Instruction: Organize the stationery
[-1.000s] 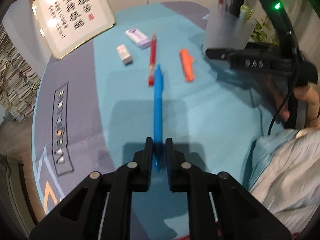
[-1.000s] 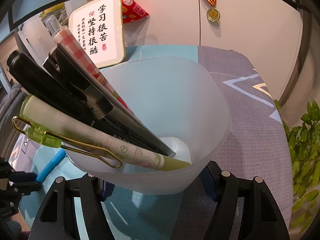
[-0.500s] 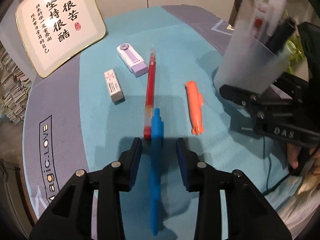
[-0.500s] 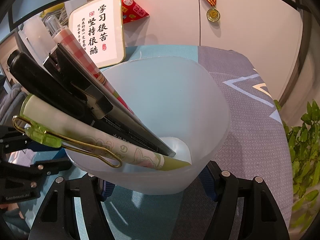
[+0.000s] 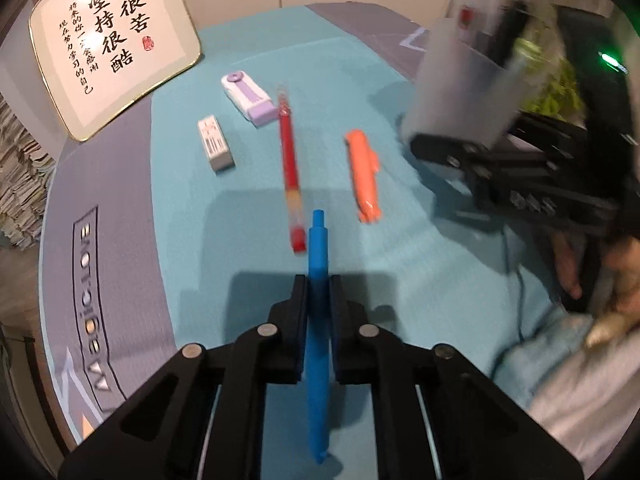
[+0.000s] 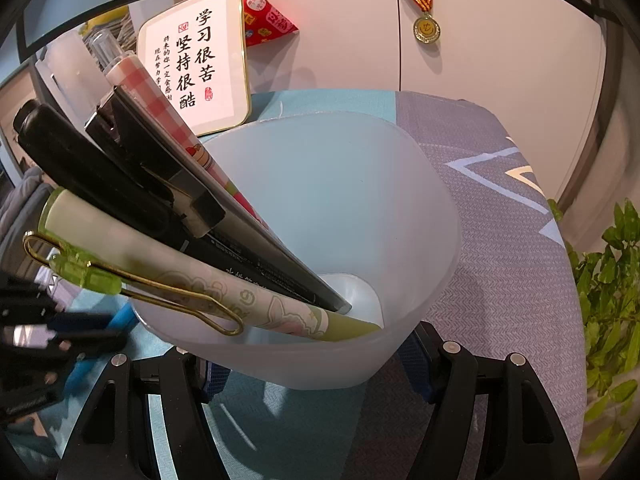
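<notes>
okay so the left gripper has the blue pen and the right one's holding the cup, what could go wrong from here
1. The left gripper pinches the blue pen near its middle, so it could pivot or slip on the way.
2. The translucent cup is tilted, with pens already leaning across one side; the new pen might snag on them.
3. The cup's smooth wall could slip in the right gripper.

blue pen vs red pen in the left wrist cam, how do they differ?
Colour: the blue pen is solid blue; the red pen is red with a clear tip. State: the blue pen is clamped between the left gripper fingers; the red pen lies free on the table mat. Shared: both are slim pens pointing roughly away from the camera.
</notes>
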The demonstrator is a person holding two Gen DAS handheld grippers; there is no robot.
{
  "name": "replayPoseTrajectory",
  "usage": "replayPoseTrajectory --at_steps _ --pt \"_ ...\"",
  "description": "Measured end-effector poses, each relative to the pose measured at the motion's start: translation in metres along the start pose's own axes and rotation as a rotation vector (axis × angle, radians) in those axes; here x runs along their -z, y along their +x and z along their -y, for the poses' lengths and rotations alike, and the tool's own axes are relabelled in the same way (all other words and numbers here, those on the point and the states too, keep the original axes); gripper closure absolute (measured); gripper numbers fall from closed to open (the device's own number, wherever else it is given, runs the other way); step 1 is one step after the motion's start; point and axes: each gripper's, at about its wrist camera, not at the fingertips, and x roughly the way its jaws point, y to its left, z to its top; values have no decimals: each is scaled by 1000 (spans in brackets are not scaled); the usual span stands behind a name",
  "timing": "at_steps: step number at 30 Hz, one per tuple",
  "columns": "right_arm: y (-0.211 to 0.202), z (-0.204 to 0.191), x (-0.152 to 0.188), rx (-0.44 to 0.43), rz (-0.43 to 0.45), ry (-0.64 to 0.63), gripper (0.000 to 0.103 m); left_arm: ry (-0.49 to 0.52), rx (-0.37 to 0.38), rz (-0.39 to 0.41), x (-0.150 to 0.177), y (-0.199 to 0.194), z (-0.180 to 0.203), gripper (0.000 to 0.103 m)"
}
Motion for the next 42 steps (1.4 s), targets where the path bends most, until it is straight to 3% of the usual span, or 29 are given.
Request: replayPoseTrajectory --at_steps 3,7,18,25,38,42 --pt "0 0 0 0 0 0 31 17 27 -6 9 -5 8 95" --pt "0 -1 0 0 0 0 31 43 6 -11 10 -6 15 92" --pt "0 -1 0 -1 0 2 31 60 -9 -14 -21 16 19 88" --pt "0 -1 0 0 0 1 31 59 13 3 -20 15 19 92" --pt "0 -1 1 0 0 1 31 66 15 270 -26 -76 32 92" --pt "0 0 0 -1 -1 1 31 79 1 313 -31 -89 38 92"
